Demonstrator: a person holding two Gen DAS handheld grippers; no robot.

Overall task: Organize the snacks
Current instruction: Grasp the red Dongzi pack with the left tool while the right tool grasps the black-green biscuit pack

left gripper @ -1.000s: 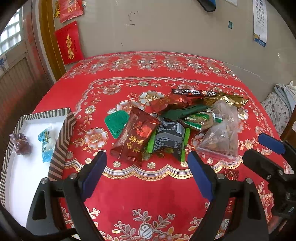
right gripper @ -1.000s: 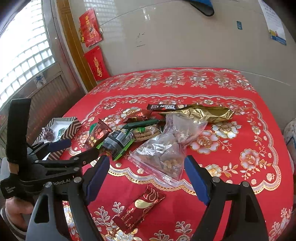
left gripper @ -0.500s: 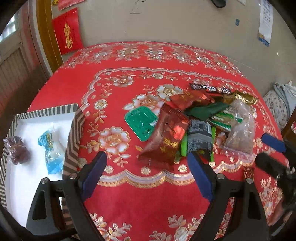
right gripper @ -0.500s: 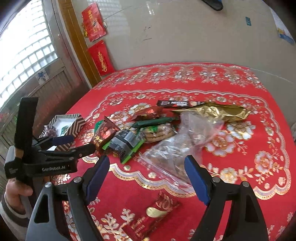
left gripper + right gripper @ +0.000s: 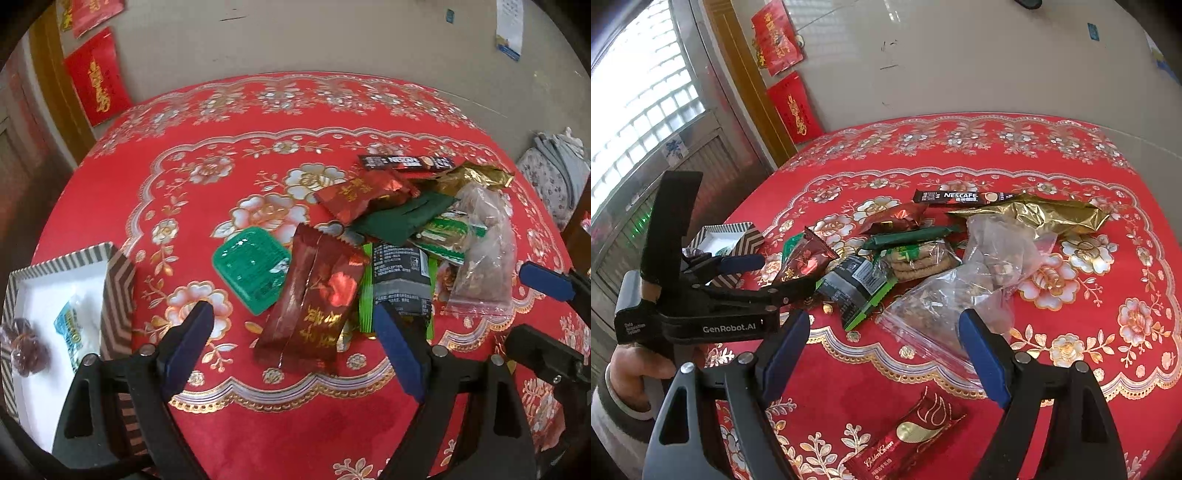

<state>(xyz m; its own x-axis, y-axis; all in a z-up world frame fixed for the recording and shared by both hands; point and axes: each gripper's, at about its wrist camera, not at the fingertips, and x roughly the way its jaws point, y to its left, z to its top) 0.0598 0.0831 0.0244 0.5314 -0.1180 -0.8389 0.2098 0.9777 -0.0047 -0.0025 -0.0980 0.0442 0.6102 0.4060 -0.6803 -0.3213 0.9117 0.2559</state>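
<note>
A heap of snacks lies on the red flowered tablecloth. In the left wrist view a dark red packet [image 5: 314, 302] with gold writing lies nearest, between a flat green pack [image 5: 251, 269] and a black packet [image 5: 400, 280]. My left gripper [image 5: 291, 314] hovers over the dark red packet, jaws closing; the pads do not touch it. My right gripper [image 5: 882, 328] stands open just in front of a clear bag of nuts [image 5: 945, 295], holding nothing. The striped tray [image 5: 118, 288] at the left holds a blue-white candy [image 5: 72, 328] and a dark wrapped sweet [image 5: 24, 347].
A Nescafe stick [image 5: 964, 197] and a gold foil bag [image 5: 1034, 218] lie at the far side of the heap. A red Golden Crown bar [image 5: 908, 443] lies alone near the front edge. A person's hand [image 5: 635, 369] holds the left gripper. A wall stands behind the table.
The left gripper has come forward and lower over the heap, so the dark red packet now sits between its fingers, which stand slightly narrower. The right gripper has hardly moved.
</note>
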